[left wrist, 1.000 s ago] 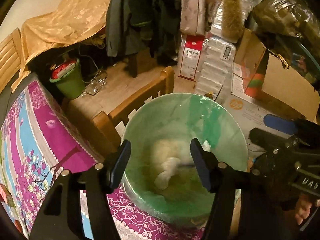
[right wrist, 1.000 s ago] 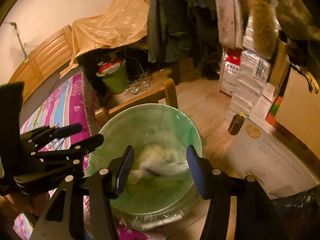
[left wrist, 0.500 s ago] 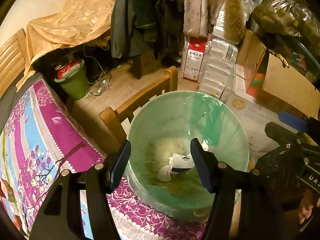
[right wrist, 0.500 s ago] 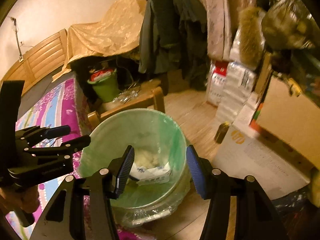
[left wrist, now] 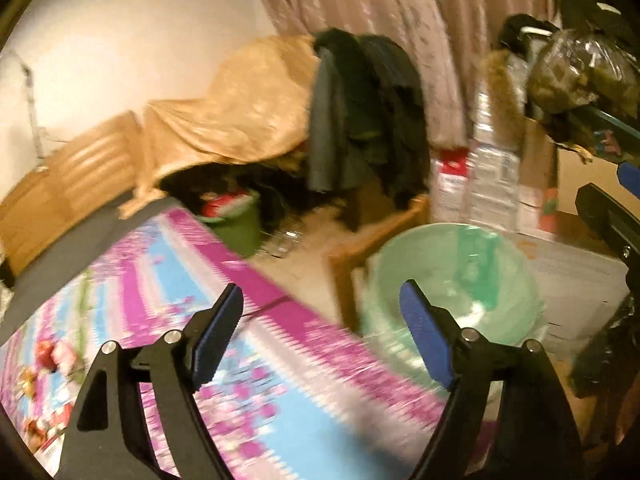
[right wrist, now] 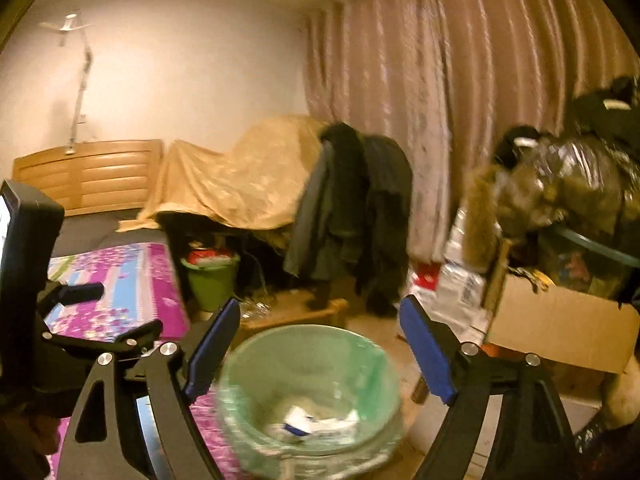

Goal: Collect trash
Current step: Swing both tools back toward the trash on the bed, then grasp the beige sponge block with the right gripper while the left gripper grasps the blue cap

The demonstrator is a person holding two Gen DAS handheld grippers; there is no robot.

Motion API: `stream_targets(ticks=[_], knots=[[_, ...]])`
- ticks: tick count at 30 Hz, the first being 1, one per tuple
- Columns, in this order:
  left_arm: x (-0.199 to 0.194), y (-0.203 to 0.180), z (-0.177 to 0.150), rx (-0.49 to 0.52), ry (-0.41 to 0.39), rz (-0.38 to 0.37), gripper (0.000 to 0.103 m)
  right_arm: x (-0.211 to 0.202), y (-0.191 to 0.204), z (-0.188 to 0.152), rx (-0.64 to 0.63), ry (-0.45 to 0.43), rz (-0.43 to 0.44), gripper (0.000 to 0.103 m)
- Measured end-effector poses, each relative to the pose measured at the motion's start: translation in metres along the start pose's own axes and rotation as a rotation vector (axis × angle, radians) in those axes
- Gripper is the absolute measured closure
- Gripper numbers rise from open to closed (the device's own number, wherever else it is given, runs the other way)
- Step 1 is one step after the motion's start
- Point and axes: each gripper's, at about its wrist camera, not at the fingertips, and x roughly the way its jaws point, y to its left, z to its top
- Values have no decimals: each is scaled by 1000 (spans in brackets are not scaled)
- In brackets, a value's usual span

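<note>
A round bin lined with a green bag (right wrist: 372, 356) stands on the floor beside the table; it also shows in the left wrist view (left wrist: 516, 280). White crumpled paper and a packet (right wrist: 308, 424) lie in its bottom. My right gripper (right wrist: 320, 344) is open and empty, above and behind the bin. My left gripper (left wrist: 322, 332) is open and empty, over the edge of the table with the purple and blue flowered cloth (left wrist: 160, 280), left of the bin. The view is blurred.
A wooden chair (left wrist: 352, 248) stands by the bin. A small green bucket (right wrist: 210, 280) sits near the table. Coats hang on a rack (right wrist: 352, 200). Cardboard boxes (right wrist: 560, 324) and bottled water packs (left wrist: 492, 176) crowd the right. A covered pile (right wrist: 248, 172) is behind.
Both grippers have lifted and tilted up, away from the bin. The left one swung left over the tablecloth. A white packet that dropped now lies in the bin.
</note>
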Motion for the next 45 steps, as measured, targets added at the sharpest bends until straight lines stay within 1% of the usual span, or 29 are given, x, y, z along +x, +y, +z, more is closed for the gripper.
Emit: stream_targets(ticks=[5, 6, 8, 10, 14, 17, 22, 24, 26, 28, 30, 34, 37, 40, 42, 43, 45], knots=[[-35, 56, -34, -70, -12, 131, 24, -25, 60, -4, -48, -48, 56, 17], [-46, 72, -44, -86, -15, 167, 24, -29, 71, -6, -58, -52, 68, 17], [-59, 91, -57, -110, -11, 212, 24, -37, 98, -9, -80, -56, 102, 16], [-74, 119, -73, -155, 7, 256, 24, -43, 123, -12, -91, -50, 136, 16], [-102, 168, -112, -210, 57, 345, 23, -55, 175, -20, -105, -17, 234, 15], [-124, 209, -155, -257, 138, 417, 23, -62, 218, -28, -146, 15, 326, 14], [-160, 262, -219, -361, 251, 503, 23, -79, 286, -45, -189, 91, 481, 9], [-173, 277, -238, -399, 277, 523, 23, -85, 309, -52, -202, 130, 533, 8], [-182, 292, -259, -443, 313, 523, 23, -87, 325, -62, -218, 173, 576, 5], [-190, 295, -273, -455, 331, 524, 23, -91, 345, -74, -239, 224, 623, 5], [-194, 297, -284, -461, 351, 505, 23, -91, 360, -86, -258, 275, 667, 5], [-196, 294, -295, -489, 369, 469, 23, -90, 383, -101, -284, 341, 733, 5], [-193, 297, -303, -506, 376, 449, 23, -88, 392, -110, -313, 374, 777, 5], [-195, 299, -311, -536, 386, 425, 23, -81, 410, -116, -357, 410, 884, 5], [-196, 302, -316, -545, 398, 418, 23, -76, 429, -119, -406, 460, 988, 5], [-196, 304, -318, -548, 403, 419, 23, -71, 442, -122, -441, 487, 1036, 7], [-197, 309, -321, -559, 410, 425, 23, -66, 459, -125, -496, 493, 1091, 11]])
